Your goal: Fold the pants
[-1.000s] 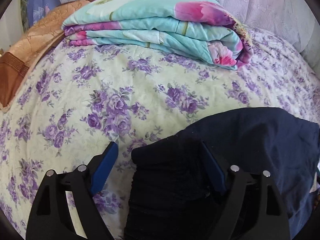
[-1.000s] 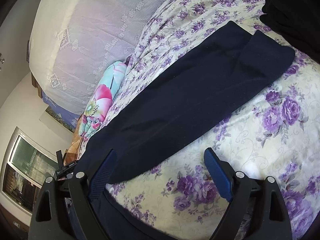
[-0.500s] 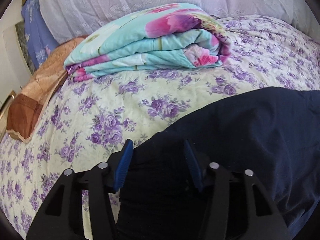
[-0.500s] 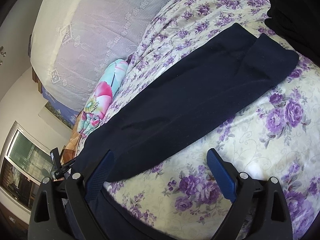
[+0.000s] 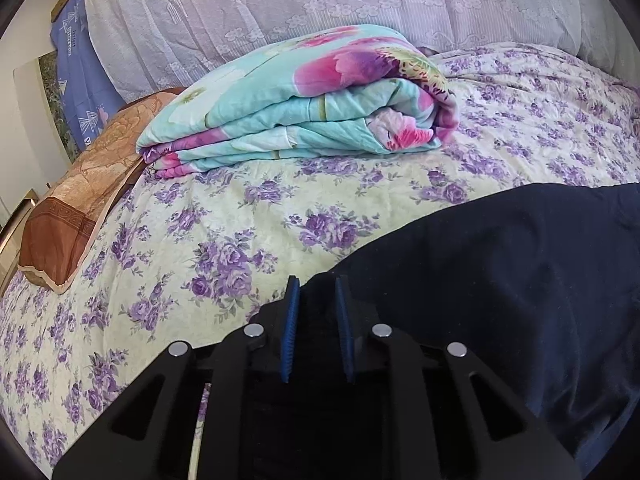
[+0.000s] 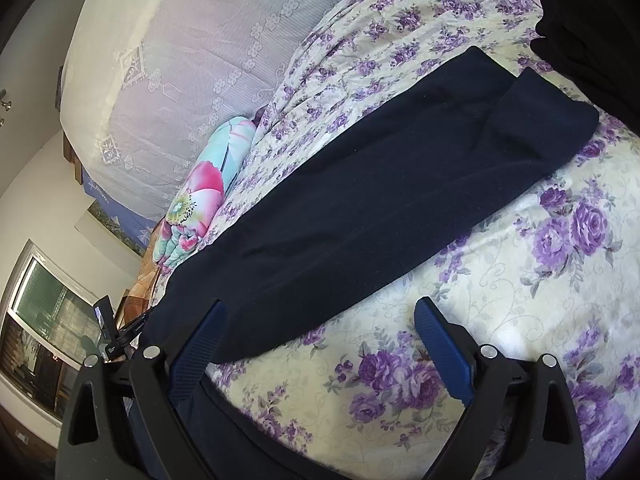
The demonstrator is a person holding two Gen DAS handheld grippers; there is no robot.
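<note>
Navy pants (image 6: pixel 380 200) lie stretched flat along the floral bedsheet (image 6: pixel 560 320), legs stacked, cuff end farthest from the right gripper (image 6: pixel 316 328). Left gripper (image 5: pixel 316 300) pinches the pants' near edge, blue pads almost together with dark cloth between them, likely to lift that end over for a fold. Right gripper hangs beside the pants' long edge, fingers spread, holding nothing. Folded teal quilt (image 5: pixel 296 100) sits well beyond the pants near the lace headboard cover (image 5: pixel 320 0)
</note>
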